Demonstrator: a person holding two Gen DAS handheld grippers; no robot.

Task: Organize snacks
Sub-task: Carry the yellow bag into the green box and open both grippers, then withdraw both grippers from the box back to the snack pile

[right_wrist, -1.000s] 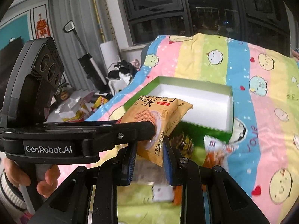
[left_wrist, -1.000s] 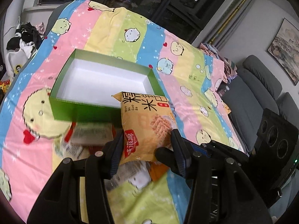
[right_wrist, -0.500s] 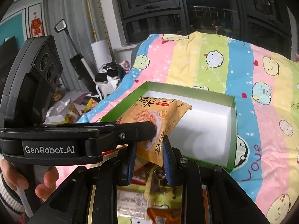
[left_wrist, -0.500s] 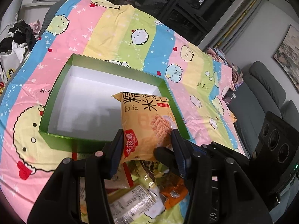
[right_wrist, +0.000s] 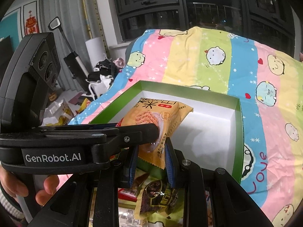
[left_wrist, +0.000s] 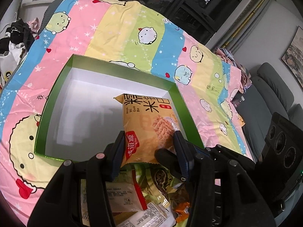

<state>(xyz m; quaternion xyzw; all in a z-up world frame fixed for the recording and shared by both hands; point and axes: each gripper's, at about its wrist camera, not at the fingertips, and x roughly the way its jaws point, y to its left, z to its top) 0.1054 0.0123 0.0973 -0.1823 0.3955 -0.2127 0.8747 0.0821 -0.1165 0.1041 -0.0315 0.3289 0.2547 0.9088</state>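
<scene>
The pile (left_wrist: 144, 194) of snacks lies unsorted just before the box's near wall, so most of the job seems left. Both tongs, left (left_wrist: 149, 147) and right (right_wrist: 151, 151), pinch one orange packet (left_wrist: 149, 126) above the near part of the box (left_wrist: 51, 98), which holds nothing yet.

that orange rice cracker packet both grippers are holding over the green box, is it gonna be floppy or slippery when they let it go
The orange packet looks puffed, and its free end stands out unsupported, so probably semi-stiff and light. Its film is glossy, so likely slippery. The left hand-held gripper and right hand-held gripper each pinch an edge; the visible crackers may crush.
</scene>
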